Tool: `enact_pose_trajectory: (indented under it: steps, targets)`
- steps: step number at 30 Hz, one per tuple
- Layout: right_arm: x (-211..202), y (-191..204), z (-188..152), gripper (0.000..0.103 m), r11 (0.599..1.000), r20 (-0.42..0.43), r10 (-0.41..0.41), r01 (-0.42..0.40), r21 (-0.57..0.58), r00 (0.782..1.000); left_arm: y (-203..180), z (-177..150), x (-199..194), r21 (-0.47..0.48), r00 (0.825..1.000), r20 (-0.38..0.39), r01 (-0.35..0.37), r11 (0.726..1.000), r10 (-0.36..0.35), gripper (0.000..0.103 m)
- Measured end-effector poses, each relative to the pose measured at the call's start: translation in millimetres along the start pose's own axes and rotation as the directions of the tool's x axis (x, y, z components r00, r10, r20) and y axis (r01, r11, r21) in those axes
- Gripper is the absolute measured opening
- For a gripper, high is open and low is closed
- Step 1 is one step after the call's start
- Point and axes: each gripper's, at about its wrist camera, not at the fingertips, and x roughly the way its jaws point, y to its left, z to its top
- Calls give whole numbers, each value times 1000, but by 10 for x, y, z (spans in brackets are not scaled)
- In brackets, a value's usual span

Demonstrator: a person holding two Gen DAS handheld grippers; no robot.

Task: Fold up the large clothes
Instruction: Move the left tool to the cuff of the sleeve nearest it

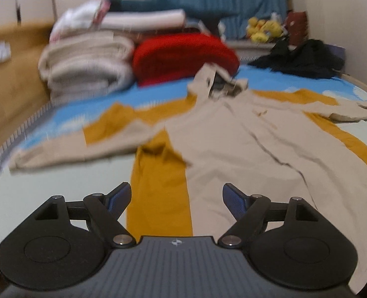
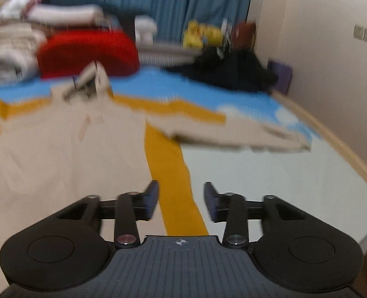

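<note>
A large beige coat (image 1: 245, 144) lies spread flat on the bed, collar toward the far end and both sleeves stretched out sideways over a mustard cloth (image 1: 158, 193). In the right wrist view the same beige coat (image 2: 59, 149) fills the left half, its right sleeve (image 2: 245, 136) reaching across the bed. My left gripper (image 1: 176, 196) hovers above the coat's near edge, jaws wide apart and empty. My right gripper (image 2: 181, 200) is above the mustard cloth (image 2: 173, 173) beside the coat, jaws apart with nothing between them.
Folded beige blankets (image 1: 84, 67), a red bundle (image 1: 183, 57) and white linens are piled at the bed's head. Dark clothes (image 1: 302, 59) lie at the far right, near yellow plush toys (image 1: 265, 29) and a blue curtain. A wooden bed rail (image 2: 344, 149) and wall close the right side.
</note>
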Motion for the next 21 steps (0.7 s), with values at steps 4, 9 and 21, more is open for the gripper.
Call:
enact_pose_trajectory:
  steps: [4,9,21]
  targets:
    - [-142,126,110,51,999,54,53,-52,-12,997,-195,284,-154,34,997,70,-10,999,7,85]
    - [-230,173,237,51,994,108,112,-111,-19,988,-355,853,-372,26,972,235,22,999,-28,85]
    - [-106,129,353,51,996,175,82,-87,20,981,-784,1962,690,-91,938,322,164,982,-126,86]
